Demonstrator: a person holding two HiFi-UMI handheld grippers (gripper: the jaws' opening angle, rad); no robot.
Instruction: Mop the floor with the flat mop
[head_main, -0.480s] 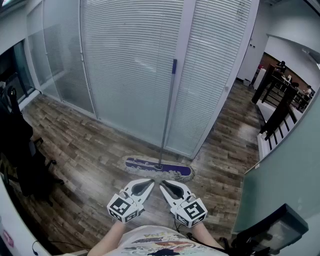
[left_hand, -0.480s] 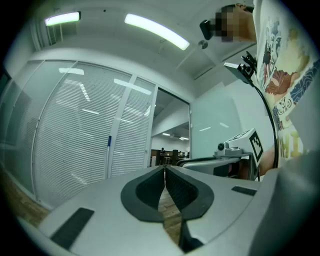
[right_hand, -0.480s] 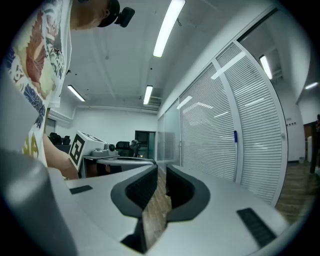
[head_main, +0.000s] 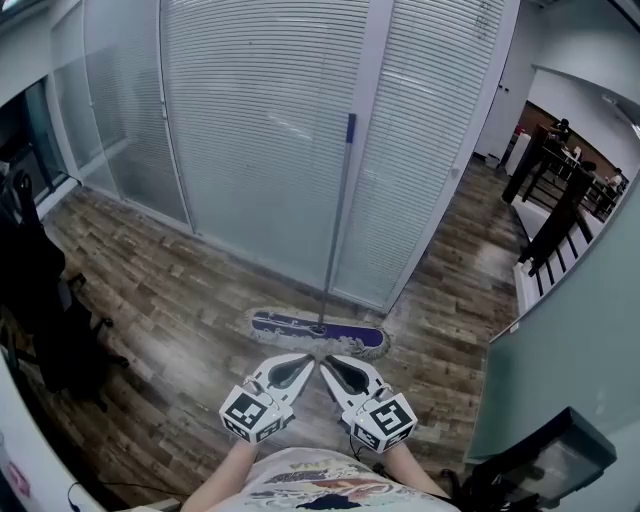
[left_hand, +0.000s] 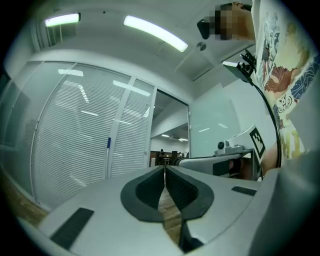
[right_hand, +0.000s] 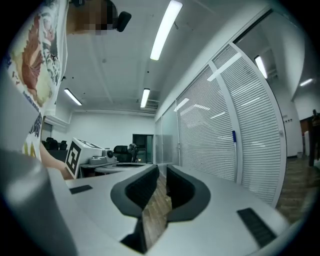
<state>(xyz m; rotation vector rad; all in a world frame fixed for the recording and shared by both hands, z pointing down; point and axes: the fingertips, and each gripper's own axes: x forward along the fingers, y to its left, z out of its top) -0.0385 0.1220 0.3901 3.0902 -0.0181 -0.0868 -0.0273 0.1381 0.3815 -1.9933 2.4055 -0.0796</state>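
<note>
Flat mop (head_main: 300, 328) (untouched) hasn't moved.

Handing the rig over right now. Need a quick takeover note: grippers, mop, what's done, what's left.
Left gripper: shut, empty, held level.
Right gripper: shut, empty, beside the left one, tips nearly meeting.
Flat mop: head lies flat on the wood floor just ahead of both grippers. Its handle stands up and appears to lean on the glass partition. Neither gripper touches it.
Done: nothing visible; the mop is not picked up.
Left: open the grippers, take the handle, mop the floor.
</note>
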